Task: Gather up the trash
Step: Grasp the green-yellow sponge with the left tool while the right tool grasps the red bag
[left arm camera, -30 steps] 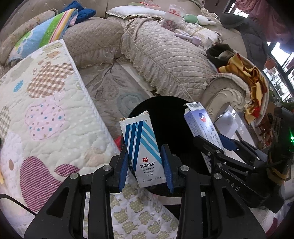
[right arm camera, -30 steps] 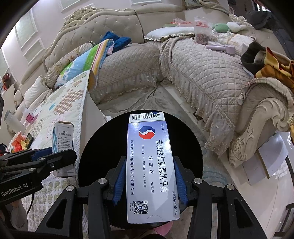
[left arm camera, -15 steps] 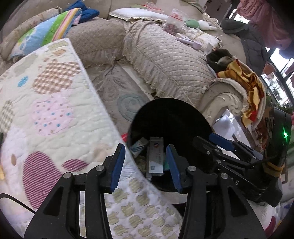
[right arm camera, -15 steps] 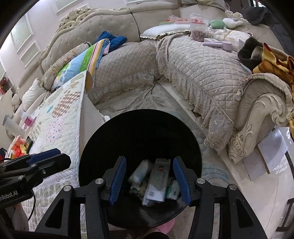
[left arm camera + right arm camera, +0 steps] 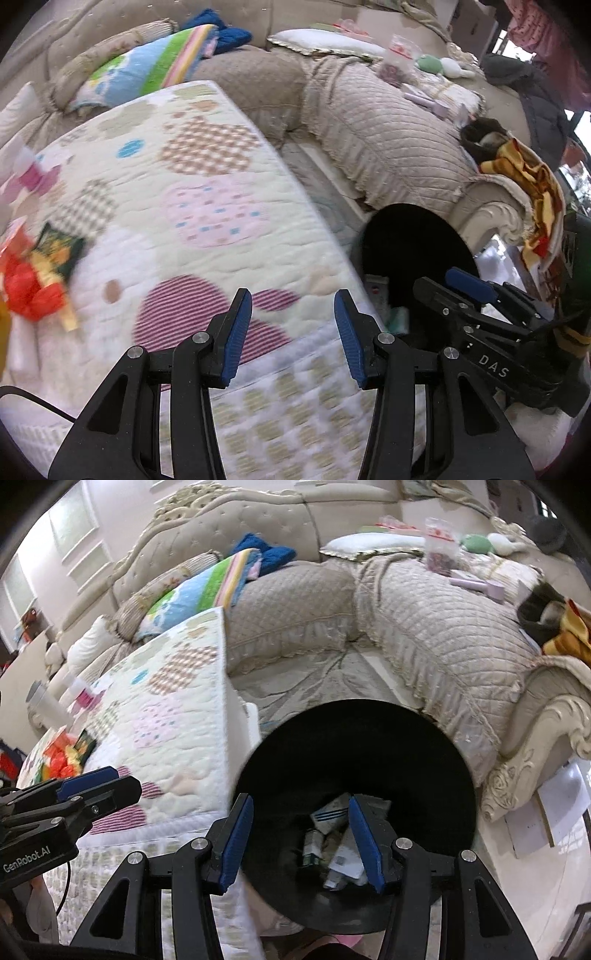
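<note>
Left claw swung off bin.

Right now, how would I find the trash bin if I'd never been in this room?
Find the long beige quilted sofa. On the floor before it, beside the patchwork-quilted table, stands the round black trash bin. It is the only dark, open-topped thing there, with white boxes inside.

"DAS" stands in white letters on the black body of the right gripper. "GenRobot.AI" stands on the left gripper. The print on the boxes in the bin is too small to read.
</note>
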Tool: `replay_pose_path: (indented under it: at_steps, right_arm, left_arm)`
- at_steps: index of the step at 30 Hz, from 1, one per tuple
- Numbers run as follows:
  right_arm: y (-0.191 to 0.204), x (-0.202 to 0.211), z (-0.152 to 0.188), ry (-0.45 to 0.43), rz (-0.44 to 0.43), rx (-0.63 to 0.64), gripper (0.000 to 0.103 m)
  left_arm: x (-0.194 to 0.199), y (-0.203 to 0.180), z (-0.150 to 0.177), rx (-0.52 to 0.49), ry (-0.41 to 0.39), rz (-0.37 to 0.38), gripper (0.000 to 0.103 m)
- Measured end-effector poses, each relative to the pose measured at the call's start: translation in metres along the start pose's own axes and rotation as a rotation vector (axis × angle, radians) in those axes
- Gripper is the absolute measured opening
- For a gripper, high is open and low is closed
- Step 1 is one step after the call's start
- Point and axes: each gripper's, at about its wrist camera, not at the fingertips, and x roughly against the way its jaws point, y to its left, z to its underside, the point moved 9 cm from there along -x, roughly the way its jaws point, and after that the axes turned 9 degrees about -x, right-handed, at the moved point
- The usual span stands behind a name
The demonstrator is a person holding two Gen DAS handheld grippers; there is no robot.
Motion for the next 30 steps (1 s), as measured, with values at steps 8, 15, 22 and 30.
replay_pose_path:
  at_steps: [8, 15, 22, 30]
  right_arm:
    - [0.063, -0.017, 0.019, 0.056, -0.072, 0.094, 0.058]
    - [0.121, -0.030, 0.036, 0.104, -0.141, 0.182, 0.059]
    - [0.174, -0.039, 0.053, 0.157, -0.203, 0.260, 0.061]
    - [0.226, -0.050, 0.060, 0.191, -0.255, 0.324, 0.063]
  left_arm:
    - [0.025, 0.068, 0.029, 0.081, 0.014, -0.085, 0.045]
    - [0.053, 0.118, 0.052, 0.129, 0.014, -0.135, 0.045]
    - [0.092, 0.176, 0.075, 0.148, 0.013, -0.165, 0.045]
    - [0.118, 0.250, 0.102, 0.171, 0.016, -0.200, 0.053]
